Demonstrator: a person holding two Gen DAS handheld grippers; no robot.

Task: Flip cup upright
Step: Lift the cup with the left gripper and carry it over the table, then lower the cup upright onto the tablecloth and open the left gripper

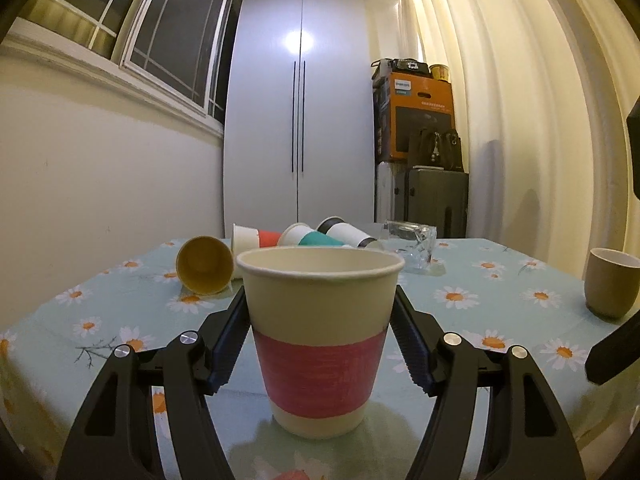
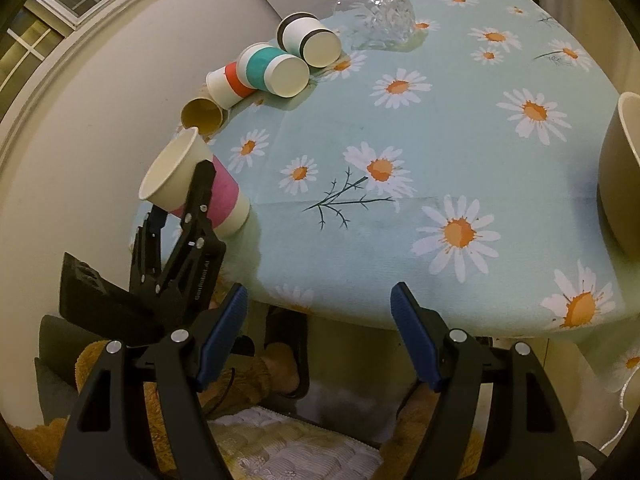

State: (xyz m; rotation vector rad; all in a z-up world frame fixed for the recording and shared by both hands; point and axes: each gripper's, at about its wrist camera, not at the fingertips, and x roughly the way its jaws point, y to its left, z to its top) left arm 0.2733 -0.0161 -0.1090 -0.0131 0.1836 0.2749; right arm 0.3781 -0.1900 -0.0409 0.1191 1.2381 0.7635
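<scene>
A paper cup with a pink band (image 1: 318, 340) stands upright on the daisy tablecloth (image 1: 500, 308), mouth up, between the fingers of my left gripper (image 1: 320, 300), which is shut on its sides. The right wrist view shows the same cup (image 2: 192, 184) near the table's left edge with the left gripper's fingers (image 2: 198, 196) clamped around it. My right gripper (image 2: 318, 312) is open and empty, held off the table's near edge.
Several paper cups lie on their sides at the far left: a yellow one (image 1: 205, 266), a red-banded one (image 1: 252, 237), a teal-banded one (image 2: 274, 72) and a black-banded one (image 2: 310, 40). A glass tumbler (image 2: 378, 16) lies beyond them. A beige mug (image 1: 610, 282) stands upright at right.
</scene>
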